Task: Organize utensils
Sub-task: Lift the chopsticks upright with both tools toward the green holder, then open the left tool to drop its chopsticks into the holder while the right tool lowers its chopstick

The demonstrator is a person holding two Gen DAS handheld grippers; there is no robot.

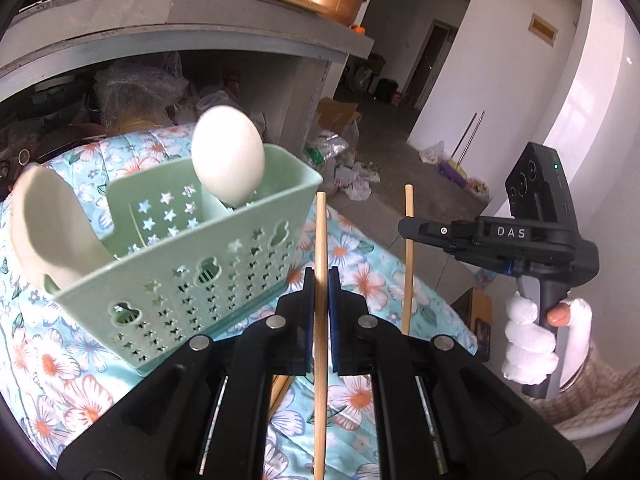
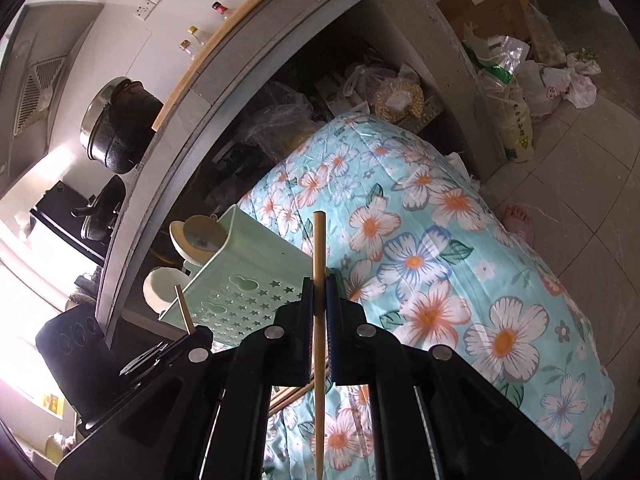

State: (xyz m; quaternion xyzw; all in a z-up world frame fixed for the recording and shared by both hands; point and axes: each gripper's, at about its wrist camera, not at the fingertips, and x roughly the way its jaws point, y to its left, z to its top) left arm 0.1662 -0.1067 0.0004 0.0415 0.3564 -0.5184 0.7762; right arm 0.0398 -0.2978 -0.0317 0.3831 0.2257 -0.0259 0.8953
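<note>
A pale green perforated utensil caddy (image 1: 188,264) stands on the floral cloth and holds two white spoons (image 1: 228,156). My left gripper (image 1: 321,280) is shut on a wooden chopstick (image 1: 321,236), held upright just right of the caddy. My right gripper (image 2: 319,292) is shut on a second chopstick (image 2: 319,248). In the left wrist view the right gripper (image 1: 408,228) holds that chopstick (image 1: 408,280) to the right of mine. The caddy (image 2: 248,276) lies left of the right gripper. More chopsticks (image 2: 288,396) lie on the cloth under the jaws.
The floral cloth (image 2: 460,280) covers a low table. A grey counter (image 1: 180,28) with a storage shelf full of bags stands behind. A black pot (image 2: 116,128) and bottles sit on the counter. Bags and boxes (image 2: 512,80) litter the tiled floor.
</note>
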